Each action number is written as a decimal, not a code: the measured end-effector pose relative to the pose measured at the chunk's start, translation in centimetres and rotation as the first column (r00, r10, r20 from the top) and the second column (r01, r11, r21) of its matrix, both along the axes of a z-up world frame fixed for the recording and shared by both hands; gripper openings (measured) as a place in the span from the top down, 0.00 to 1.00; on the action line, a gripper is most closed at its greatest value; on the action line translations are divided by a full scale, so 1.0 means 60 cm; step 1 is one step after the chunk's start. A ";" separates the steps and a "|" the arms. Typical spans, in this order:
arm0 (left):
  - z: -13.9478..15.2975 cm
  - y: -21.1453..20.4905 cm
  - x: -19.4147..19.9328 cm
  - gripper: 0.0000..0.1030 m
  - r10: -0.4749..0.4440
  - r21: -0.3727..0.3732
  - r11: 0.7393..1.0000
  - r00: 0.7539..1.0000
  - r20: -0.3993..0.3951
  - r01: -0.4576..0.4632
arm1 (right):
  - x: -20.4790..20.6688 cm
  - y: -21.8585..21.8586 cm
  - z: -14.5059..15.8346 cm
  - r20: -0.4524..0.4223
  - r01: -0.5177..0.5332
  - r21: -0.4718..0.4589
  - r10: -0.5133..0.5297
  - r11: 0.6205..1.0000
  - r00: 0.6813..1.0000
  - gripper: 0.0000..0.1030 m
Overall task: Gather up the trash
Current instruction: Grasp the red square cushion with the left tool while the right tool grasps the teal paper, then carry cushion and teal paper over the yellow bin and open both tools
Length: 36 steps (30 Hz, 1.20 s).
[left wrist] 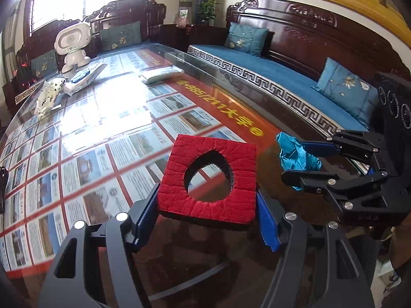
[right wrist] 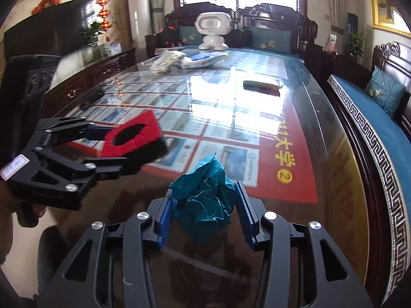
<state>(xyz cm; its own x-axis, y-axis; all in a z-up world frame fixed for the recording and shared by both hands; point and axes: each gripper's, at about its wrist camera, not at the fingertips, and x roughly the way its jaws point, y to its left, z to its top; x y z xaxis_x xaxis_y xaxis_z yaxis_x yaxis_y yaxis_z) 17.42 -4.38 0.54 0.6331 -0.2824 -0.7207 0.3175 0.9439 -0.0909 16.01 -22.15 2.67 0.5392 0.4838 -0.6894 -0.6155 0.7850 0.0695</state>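
Left gripper (left wrist: 208, 205): nearest the left wrist lens; its two blue-padded fingers are closed onto the side edges of a red foam square (left wrist: 209, 177), which has a teardrop hole cut through it and a black underside; the square is lifted clear of the glass tabletop (left wrist: 108, 107), tilted slightly

Right gripper (right wrist: 203, 205): fingers narrowed around a crumpled teal paper ball (right wrist: 203, 197); the left pad touches the paper; whether the right pad presses it I cannot tell; from the left wrist view the ball sits pinched between the jaws, above the table's dark wooden edge

Position of the pair: the two tools are side by side over the near end of the table, each loaded, held apart from one another

Other litter: a white spotted wrapper (left wrist: 48, 95) and a flat white-and-blue packet (left wrist: 84, 75) lie near a white toy robot (left wrist: 73, 46) at the far end; a pale flat pack (left wrist: 160, 75) lies mid-table; all well apart from both grippers

Step in hand: judged as carrying; both pieces are picked up and not yet dropped anywhere

Bin: none visible in either view

Next move: likely needs both loads carried to a bin outside these views, jaws kept closed until over it, then released; the foam's grip on thin edges could slip if tilted further
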 end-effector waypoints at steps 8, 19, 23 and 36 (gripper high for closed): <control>0.002 -0.027 -0.152 0.34 -0.036 -0.003 0.999 0.999 0.004 0.036 | -0.152 -0.042 0.029 0.035 0.000 0.023 -0.001 1.000 0.999 0.56; -0.062 -0.056 -0.343 0.34 -0.095 0.023 0.995 0.995 -0.041 0.096 | -0.316 -0.072 -0.040 -0.007 0.010 -0.083 -0.010 0.997 1.000 0.56; -0.114 -0.076 -0.392 0.34 -0.134 0.022 0.990 0.986 -0.101 0.137 | -0.361 -0.072 -0.096 -0.070 -0.003 -0.137 -0.007 0.991 0.998 0.56; -0.220 -0.076 -0.460 0.34 -0.122 0.027 0.991 0.968 -0.221 0.131 | -0.417 -0.049 -0.207 -0.162 -0.012 -0.235 -0.026 0.972 0.986 0.23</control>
<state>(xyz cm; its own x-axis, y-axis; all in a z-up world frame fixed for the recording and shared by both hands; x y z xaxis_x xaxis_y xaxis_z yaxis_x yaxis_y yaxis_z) -10.18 -8.94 -12.64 0.4199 -0.3178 -0.8501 0.4116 0.9015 -0.1337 -9.01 -25.10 -9.76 0.4131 0.2946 -0.8617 -0.6056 0.7955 -0.0184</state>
